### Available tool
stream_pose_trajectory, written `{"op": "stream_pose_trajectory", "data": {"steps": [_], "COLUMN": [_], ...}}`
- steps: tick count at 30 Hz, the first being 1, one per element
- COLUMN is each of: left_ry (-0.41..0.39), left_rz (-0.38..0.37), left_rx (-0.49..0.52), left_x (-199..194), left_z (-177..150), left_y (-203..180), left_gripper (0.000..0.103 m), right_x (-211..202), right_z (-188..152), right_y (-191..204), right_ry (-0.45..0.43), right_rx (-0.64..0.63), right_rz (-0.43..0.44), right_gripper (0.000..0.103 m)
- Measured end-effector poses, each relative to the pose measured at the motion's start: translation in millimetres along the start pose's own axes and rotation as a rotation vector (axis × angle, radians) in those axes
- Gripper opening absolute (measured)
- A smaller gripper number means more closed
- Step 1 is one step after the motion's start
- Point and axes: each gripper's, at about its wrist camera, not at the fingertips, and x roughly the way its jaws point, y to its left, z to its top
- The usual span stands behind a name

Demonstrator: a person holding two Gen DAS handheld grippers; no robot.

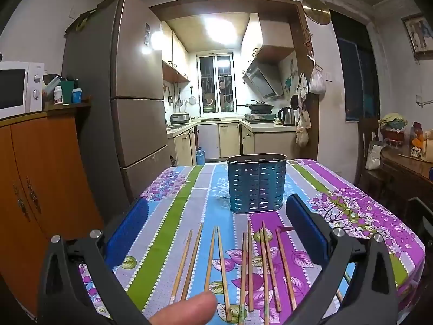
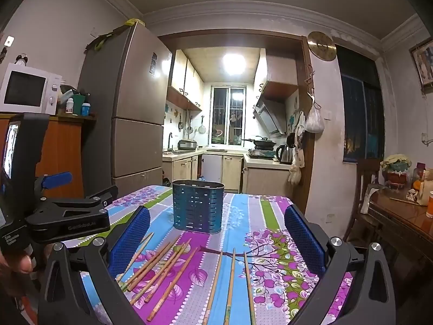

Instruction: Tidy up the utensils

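Striped floral tablecloth (image 1: 189,197) covers the table in both wrist views, with a lit kitchen beyond.

Nearest, at the bottom edge of the left wrist view, a fingertip (image 1: 186,308) intrudes just left of centre. The left gripper (image 1: 216,227) stands fully spread, blue pads apart at either side of the frame, with nothing between them but cloth. The right gripper (image 2: 216,233) is likewise spread wide and grips nothing; at the left of its view the other handheld tool appears, a hand (image 2: 16,265) at its base.

Wooden chopsticks (image 1: 243,265) lie loose on the cloth in the lower centre of the frame (roughly parallel, a few crossing or touching), pointing away from the camera.

Behind them, mid-frame and apart from their tips, the blue slotted utensil holder (image 1: 256,184) stands upright; its contents cannot be made out.

Farther back: refrigerator (image 1: 121,86) at upper left, microwave (image 1: 16,86) at far left, kitchen window (image 1: 216,84) centre.
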Motion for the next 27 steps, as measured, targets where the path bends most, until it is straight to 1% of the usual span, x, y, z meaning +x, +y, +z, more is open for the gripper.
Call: {"op": "stream_pose_trajectory", "data": {"steps": [11, 15, 19, 27], "left_ry": [-0.002, 0.012, 0.007, 0.025], "left_rz": [0.003, -0.012, 0.006, 0.023], "left_rx": [0.009, -0.020, -0.012, -0.002], "left_x": [-4.8, -4.2, -2.8, 1.0], "left_z": [3.3, 6.6, 8.6, 5.7], "left_y": [1.1, 6.3, 8.4, 10.5], "left_gripper": [0.098, 0.098, 0.098, 0.098], "right_x": [2.3, 2.6, 2.5, 4.2], "right_z": [0.7, 1.9, 1.0, 2.1], "right_y": [-2.6, -1.5, -1.3, 1.2], "right_ry": [0.005, 0.003, -0.001, -0.004], "right_rx": [0.000, -0.001, 0.002, -0.008], "right_rz": [0.007, 0.011, 0.004, -0.005], "right_gripper": [0.100, 0.100, 0.100, 0.100]}}
